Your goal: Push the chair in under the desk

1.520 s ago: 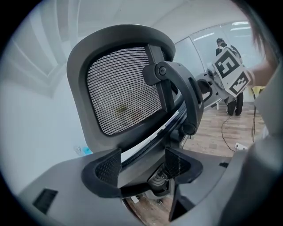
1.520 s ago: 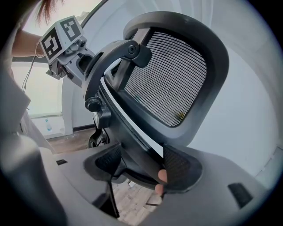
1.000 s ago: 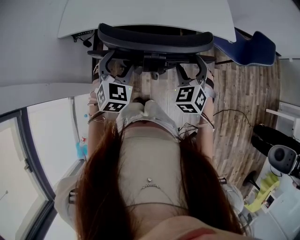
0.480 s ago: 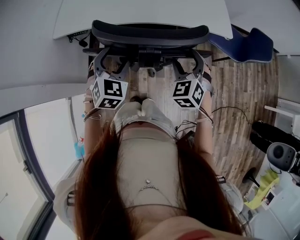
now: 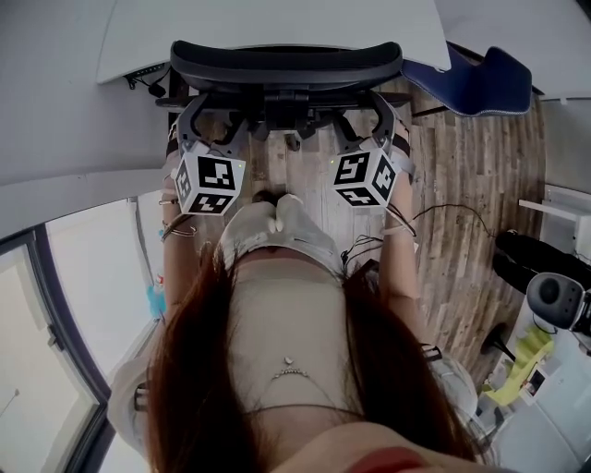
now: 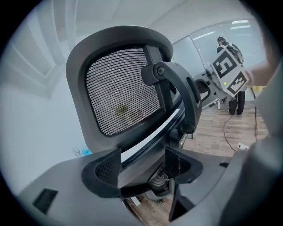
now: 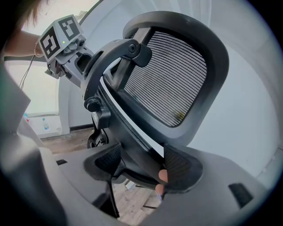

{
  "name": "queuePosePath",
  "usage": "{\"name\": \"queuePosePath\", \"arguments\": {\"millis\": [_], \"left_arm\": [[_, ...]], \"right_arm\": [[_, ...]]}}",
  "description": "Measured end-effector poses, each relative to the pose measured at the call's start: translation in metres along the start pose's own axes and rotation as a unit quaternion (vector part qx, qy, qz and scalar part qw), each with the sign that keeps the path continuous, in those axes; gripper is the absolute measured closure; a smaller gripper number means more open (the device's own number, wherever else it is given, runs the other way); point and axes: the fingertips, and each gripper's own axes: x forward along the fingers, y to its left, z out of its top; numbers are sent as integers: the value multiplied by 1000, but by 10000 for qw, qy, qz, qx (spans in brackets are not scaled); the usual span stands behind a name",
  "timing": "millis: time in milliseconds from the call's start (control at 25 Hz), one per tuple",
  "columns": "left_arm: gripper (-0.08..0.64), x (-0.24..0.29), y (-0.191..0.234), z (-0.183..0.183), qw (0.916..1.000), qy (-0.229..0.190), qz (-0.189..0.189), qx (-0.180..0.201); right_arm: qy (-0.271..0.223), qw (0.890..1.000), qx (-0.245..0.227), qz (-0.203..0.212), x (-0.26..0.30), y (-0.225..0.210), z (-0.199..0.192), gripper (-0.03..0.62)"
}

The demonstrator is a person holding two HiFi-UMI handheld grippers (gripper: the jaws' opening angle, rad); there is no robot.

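The left tongs (image 5: 217, 118) are set wide and closed on the lower back frame of the chair (image 5: 286, 65). The right tongs (image 5: 363, 115) are clamped likewise on the frame's other side. The chair's top is overlapped by the edge of the white surface (image 5: 277, 23). Bare wood floor (image 5: 471, 203) is seen behind the chair, and a blue seat (image 5: 480, 83) near its right end. The chair's long axis is laid parallel to the surface edge, its rear turned towards the person.
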Motion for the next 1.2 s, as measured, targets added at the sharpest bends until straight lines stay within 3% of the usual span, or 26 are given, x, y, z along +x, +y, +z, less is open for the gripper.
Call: {"name": "queuePosePath", "arguments": {"millis": [1200], "left_arm": [[259,23,13,12,10000,-44,-36,18]], "right_arm": [[5,10000,42,-73,21,-18,4,290]]}}
